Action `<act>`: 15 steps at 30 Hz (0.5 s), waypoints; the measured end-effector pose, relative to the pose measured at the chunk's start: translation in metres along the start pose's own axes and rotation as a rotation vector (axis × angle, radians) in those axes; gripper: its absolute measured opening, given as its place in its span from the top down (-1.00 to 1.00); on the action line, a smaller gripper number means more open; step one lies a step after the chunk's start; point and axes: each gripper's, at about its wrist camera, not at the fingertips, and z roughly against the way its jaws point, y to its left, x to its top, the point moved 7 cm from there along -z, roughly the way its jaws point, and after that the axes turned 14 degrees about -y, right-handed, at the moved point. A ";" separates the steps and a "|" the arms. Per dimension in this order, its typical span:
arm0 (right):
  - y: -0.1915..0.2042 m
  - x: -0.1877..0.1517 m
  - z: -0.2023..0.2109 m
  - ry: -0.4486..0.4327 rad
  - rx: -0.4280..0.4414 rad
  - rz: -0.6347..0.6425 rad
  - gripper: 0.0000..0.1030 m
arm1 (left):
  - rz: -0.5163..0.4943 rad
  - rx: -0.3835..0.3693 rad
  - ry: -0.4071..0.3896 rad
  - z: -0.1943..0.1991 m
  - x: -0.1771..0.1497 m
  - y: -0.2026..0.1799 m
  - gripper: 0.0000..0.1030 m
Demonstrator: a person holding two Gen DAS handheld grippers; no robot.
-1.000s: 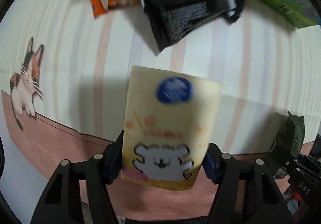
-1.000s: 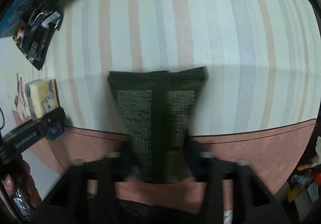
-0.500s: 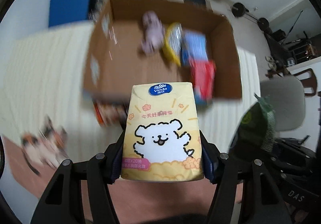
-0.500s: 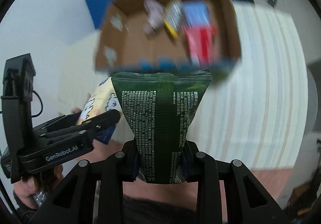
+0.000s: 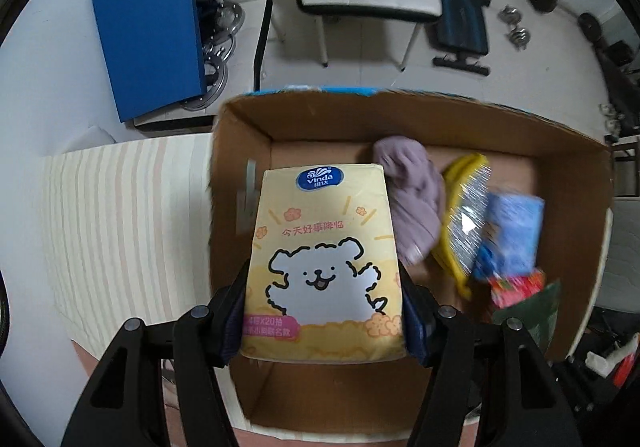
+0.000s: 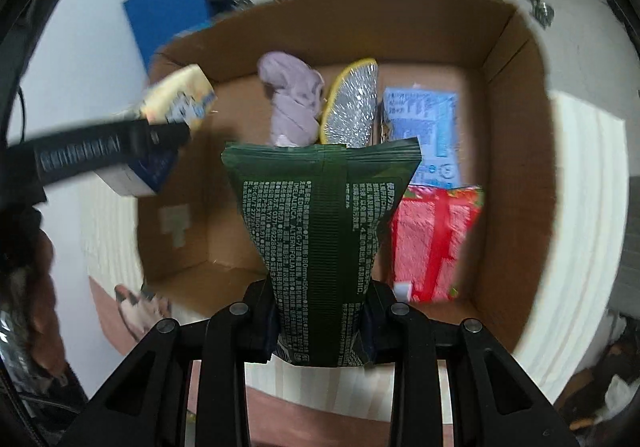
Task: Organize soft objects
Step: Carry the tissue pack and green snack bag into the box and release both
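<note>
At the far left of my left camera's view a blue panel (image 5: 154,35) leans against the white wall, and nearer to me the striped cloth (image 5: 132,223) covers the table. My left gripper (image 5: 324,311) is clamped on the yellow tissue pack (image 5: 324,259) (the one with the white cartoon dog), its two fingers pressing the pack's lower sides. The pack hangs over the left part of the open cardboard box (image 5: 400,115).

Inside the box, going rightward, lie a lilac cloth bundle (image 5: 412,195), a yellow-edged silver pouch (image 5: 466,219), a blue packet (image 5: 512,231) and a red packet (image 5: 516,287), the last two blurred.

From my right camera, the left gripper reaches in from the left with the tissue pack above the box's left wall. In the middle, my right gripper (image 6: 322,321) is closed tight on the dark green pouch (image 6: 320,231), which stands upright between the fingers, printed back facing me, over the near middle of the box. To its right the red packet (image 6: 434,243) lies on the box floor, with the blue packet (image 6: 424,127) just beyond it.
</note>
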 end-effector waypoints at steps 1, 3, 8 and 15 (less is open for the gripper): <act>-0.003 -0.002 -0.009 0.016 -0.008 -0.001 0.35 | -0.005 0.004 0.016 -0.008 0.002 -0.003 -0.18; -0.003 -0.002 -0.022 0.040 -0.019 0.004 0.35 | -0.019 0.016 0.042 -0.019 0.006 -0.004 -0.18; -0.002 -0.009 -0.045 0.102 -0.027 0.029 0.35 | -0.035 0.029 0.086 -0.041 0.012 -0.008 -0.18; -0.007 -0.024 -0.078 0.179 -0.056 0.060 0.35 | -0.076 0.068 0.121 -0.066 0.011 -0.016 -0.19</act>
